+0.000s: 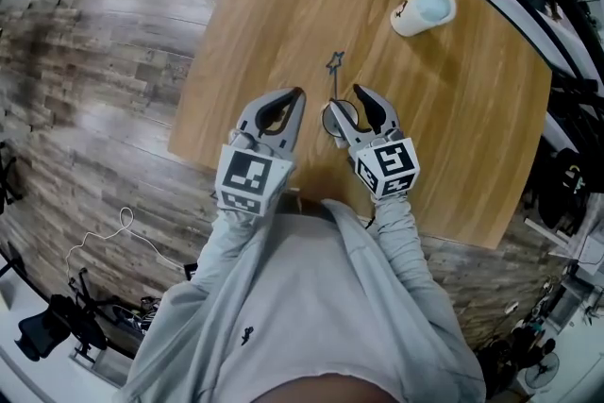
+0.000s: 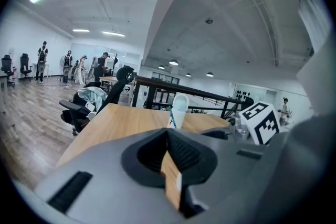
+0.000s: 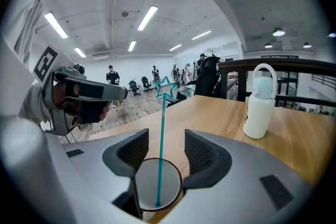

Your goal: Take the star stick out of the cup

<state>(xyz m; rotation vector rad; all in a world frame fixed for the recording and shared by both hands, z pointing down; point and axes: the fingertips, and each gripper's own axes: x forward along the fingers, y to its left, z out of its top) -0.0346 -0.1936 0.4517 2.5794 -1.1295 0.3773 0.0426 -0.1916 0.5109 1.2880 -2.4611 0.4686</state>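
A thin teal star stick (image 1: 334,63) stands upright in a small clear cup (image 1: 337,119) on the wooden table (image 1: 283,5). My right gripper (image 1: 344,105) is open, one jaw on each side of the cup. In the right gripper view the cup (image 3: 157,186) sits low between the fingers and the star stick (image 3: 161,139) rises through the gap of the right gripper (image 3: 166,136) without touching either pad. My left gripper (image 1: 298,93) hovers just left of the cup, shut and holding nothing. The left gripper (image 2: 168,134) shows its tips meeting.
A white bottle (image 1: 423,9) with a loop handle stands at the table's far right, also seen as the bottle (image 3: 259,102). The table's near edge lies under my arms, and a white cable (image 1: 104,236) lies on the wood floor. Office chairs (image 2: 86,102) and distant people stand beyond.
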